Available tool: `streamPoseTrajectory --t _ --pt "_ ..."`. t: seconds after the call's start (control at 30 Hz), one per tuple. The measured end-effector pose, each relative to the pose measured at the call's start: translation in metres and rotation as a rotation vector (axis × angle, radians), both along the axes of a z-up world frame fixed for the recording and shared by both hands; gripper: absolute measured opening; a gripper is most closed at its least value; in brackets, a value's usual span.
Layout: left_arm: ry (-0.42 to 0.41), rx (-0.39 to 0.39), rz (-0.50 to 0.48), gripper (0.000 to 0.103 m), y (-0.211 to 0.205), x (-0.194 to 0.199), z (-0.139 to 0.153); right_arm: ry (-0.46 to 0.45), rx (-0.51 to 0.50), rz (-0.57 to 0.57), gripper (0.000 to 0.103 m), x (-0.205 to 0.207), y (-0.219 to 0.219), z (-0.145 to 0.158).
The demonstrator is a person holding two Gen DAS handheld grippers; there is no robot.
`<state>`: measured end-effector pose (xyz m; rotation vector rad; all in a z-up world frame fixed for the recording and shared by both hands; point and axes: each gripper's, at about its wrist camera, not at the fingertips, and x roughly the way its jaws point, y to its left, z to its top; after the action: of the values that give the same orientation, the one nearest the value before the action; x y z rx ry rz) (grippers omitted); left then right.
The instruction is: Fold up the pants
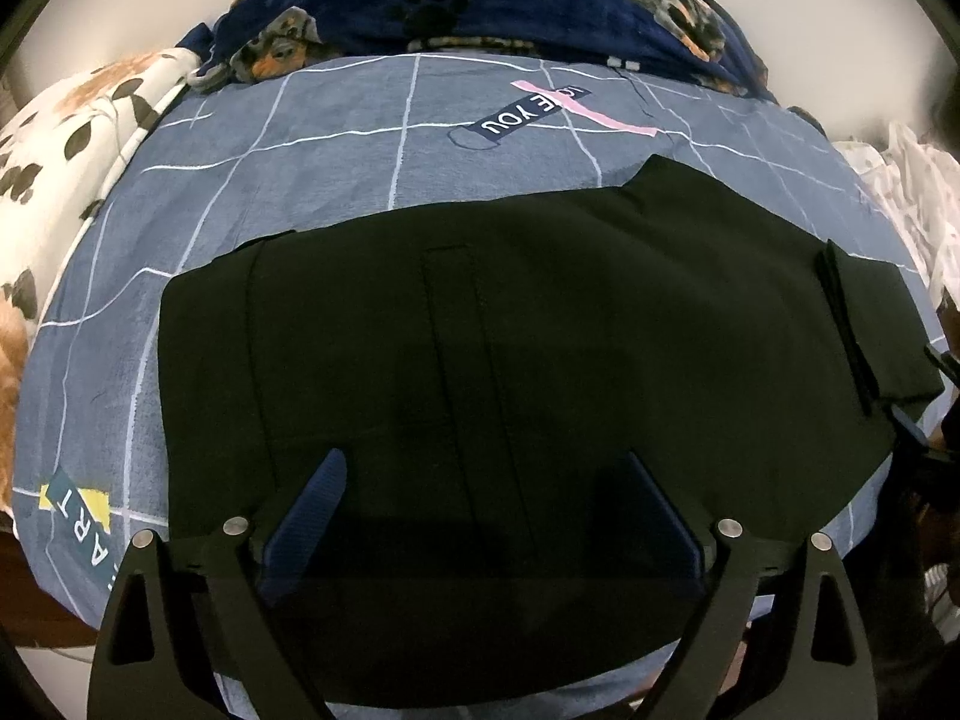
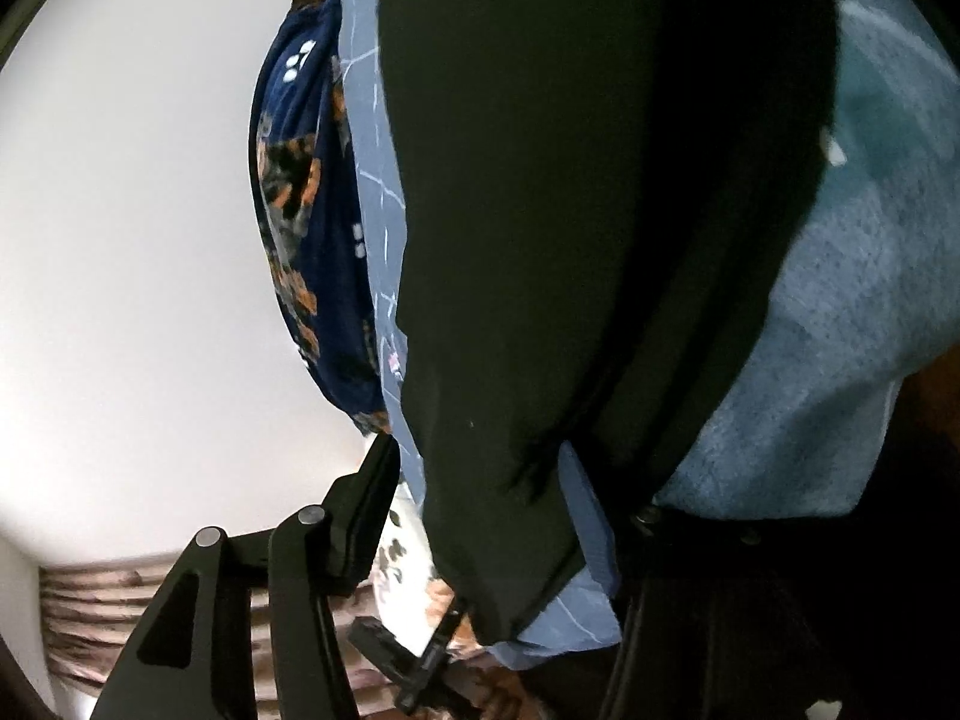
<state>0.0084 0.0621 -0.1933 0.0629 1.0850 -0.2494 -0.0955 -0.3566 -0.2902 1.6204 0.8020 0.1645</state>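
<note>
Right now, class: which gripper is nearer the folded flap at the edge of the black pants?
Right. The right gripper sits at that flap, open, with the pants cloth between its fingers. The left gripper hovers open above the pants' middle, away from the flap.

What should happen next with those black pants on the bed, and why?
Probably draw the right gripper clear: its fingers stand apart with the black pants loose between them, and the pants already lie folded flat on the blue bedsheet.

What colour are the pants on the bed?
Black pants, seen best in the left wrist view.
</note>
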Motion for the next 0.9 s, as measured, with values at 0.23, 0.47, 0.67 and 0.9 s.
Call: streamPoseTrajectory --t 0.23,0.47,0.67,0.9 --pt "0.001 -0.003 0.001 0.093 0.000 0.000 0.000 0.028 -0.147 0.062 0.053 0.012 0.008 0.017" --pt "0.006 -0.023 0.007 0.093 0.001 0.000 -0.001 0.021 -0.413 0.324 0.054 0.025 0.024 0.051" --pt "0.006 -0.020 0.007 0.093 0.001 -0.001 0.000 -0.102 -1.105 0.568 0.051 0.031 0.054 0.097" --pt "0.009 -0.014 0.011 0.093 0.001 -0.001 0.000 -0.233 -1.761 0.808 0.044 0.032 0.112 0.098"
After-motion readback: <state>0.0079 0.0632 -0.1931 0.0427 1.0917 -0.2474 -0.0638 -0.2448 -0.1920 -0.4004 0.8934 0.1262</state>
